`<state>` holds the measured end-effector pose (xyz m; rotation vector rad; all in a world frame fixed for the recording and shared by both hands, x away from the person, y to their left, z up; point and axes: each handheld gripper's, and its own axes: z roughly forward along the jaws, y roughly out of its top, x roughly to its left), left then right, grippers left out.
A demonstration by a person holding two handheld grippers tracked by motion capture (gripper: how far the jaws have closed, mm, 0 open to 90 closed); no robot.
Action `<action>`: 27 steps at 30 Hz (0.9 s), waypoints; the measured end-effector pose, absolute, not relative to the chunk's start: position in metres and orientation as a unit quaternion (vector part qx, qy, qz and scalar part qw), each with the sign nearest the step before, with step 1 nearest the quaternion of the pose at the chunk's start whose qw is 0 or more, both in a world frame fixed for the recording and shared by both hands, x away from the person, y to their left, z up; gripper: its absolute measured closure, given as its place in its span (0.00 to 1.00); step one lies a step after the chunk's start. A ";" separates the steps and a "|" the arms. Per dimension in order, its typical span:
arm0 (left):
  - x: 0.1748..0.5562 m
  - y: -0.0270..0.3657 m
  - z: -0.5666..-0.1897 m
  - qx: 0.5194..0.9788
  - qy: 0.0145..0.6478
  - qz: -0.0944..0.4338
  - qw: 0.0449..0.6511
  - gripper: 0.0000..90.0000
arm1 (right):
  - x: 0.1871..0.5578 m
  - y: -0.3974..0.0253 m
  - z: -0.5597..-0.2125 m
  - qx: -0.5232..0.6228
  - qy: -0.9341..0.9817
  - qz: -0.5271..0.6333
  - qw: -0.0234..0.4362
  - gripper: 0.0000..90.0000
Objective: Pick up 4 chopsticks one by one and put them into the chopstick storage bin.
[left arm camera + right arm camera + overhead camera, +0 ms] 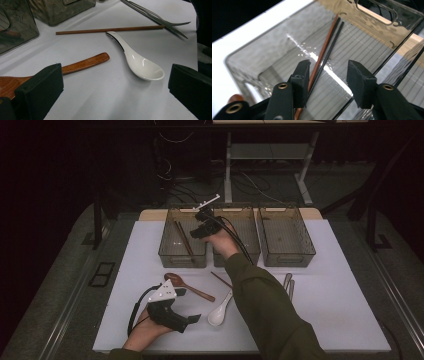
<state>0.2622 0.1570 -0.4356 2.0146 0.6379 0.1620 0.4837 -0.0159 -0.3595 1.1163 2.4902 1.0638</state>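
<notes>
thin reddish-brown wooden chopstick [322, 53] lies aslant on the floor of the leftmost clear plastic bin [170, 251], a black shadow line beside it. your right gripper [328, 77] hangs over it, jaws spread, holding nothing. your left gripper [192, 319] rests near the white ceramic spoon [140, 63], jaws wide apart, empty.

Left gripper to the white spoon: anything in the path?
Nothing visible. In the left gripper view the white spoon lies on bare table between the open jaws of the left gripper. The wooden spoon sits off beside the left jaw, and the loose chopstick lies beyond the spoon's handle tip.
</notes>
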 end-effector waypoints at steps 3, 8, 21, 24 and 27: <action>0.262 0.157 -0.436 0.830 0.262 0.066 0.488 0.00 | 0.478 -0.023 -0.355 0.366 0.846 0.375 0.099 0.54; 0.262 0.156 -0.436 0.832 0.263 0.066 0.484 0.00 | 0.467 -0.037 -0.349 0.352 0.846 0.390 0.090 0.51; 0.262 0.156 -0.437 0.832 0.268 0.064 0.481 0.00 | 0.437 -0.081 -0.344 0.318 0.852 0.409 0.074 0.41; 0.263 0.155 -0.437 0.830 0.271 0.064 0.483 0.00 | 0.430 -0.091 -0.343 0.311 0.852 0.413 0.081 0.41; 0.262 0.155 -0.438 0.830 0.273 0.064 0.482 0.00 | 0.423 -0.101 -0.341 0.304 0.852 0.421 0.075 0.39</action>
